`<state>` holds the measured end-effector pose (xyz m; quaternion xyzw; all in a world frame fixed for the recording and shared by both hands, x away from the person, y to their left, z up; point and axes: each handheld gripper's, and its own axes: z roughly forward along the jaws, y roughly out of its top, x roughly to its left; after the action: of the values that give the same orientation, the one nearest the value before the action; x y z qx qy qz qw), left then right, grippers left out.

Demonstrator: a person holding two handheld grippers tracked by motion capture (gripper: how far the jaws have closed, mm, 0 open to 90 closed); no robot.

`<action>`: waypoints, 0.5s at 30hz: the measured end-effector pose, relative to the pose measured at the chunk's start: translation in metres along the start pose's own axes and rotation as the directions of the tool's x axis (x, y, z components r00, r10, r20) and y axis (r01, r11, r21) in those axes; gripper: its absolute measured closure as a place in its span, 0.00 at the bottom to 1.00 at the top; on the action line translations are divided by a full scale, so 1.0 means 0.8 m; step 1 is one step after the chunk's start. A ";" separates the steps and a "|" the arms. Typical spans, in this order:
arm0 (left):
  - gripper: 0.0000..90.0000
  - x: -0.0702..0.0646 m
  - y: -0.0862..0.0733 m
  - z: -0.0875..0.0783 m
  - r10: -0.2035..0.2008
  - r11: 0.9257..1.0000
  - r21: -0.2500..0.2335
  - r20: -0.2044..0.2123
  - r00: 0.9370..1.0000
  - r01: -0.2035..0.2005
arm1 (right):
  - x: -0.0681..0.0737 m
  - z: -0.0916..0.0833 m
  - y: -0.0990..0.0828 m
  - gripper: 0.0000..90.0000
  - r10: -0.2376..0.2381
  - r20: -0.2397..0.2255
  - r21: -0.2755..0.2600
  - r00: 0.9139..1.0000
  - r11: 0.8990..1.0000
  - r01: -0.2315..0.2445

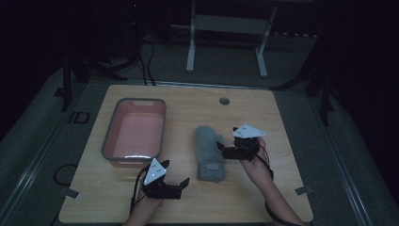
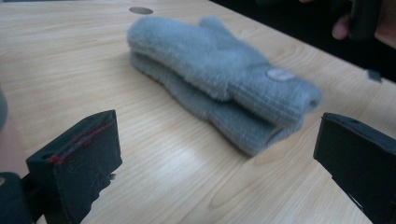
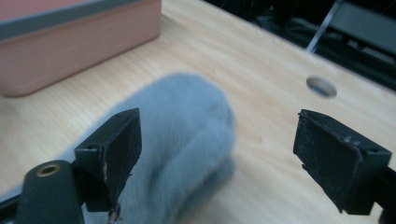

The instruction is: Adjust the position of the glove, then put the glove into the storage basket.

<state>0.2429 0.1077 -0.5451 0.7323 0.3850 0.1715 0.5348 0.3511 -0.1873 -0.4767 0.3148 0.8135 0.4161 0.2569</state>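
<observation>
Mittens (image 2: 219, 79) stacked, label patch (image 2: 279, 74) visible

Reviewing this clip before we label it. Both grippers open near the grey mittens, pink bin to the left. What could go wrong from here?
1. The mittens lie stacked; the right gripper, open over the fluffy end, may pinch only the top one and leave the other behind.
2. The left gripper faces the cuffs with its jaws near the table; they could scrape the wood.
3. If the mittens are meant for the bin, a loose one could drop on the way.
</observation>
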 end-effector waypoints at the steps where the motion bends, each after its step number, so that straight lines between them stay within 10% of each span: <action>1: 0.01 0.000 0.003 0.001 0.005 1.000 0.008 0.000 1.000 -0.005 | -0.003 -0.003 -0.004 0.16 0.014 0.003 0.019 1.000 1.000 -0.014; 15: 0.01 -0.018 0.063 0.040 0.030 0.992 0.121 0.044 0.999 -0.035 | -0.019 -0.031 -0.026 0.14 0.180 -0.072 0.072 0.981 0.982 -0.175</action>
<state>0.2743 0.0697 -0.5089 0.7732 0.3714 0.1412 0.4943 0.3382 -0.2205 -0.4787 0.3777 0.8047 0.4227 0.1763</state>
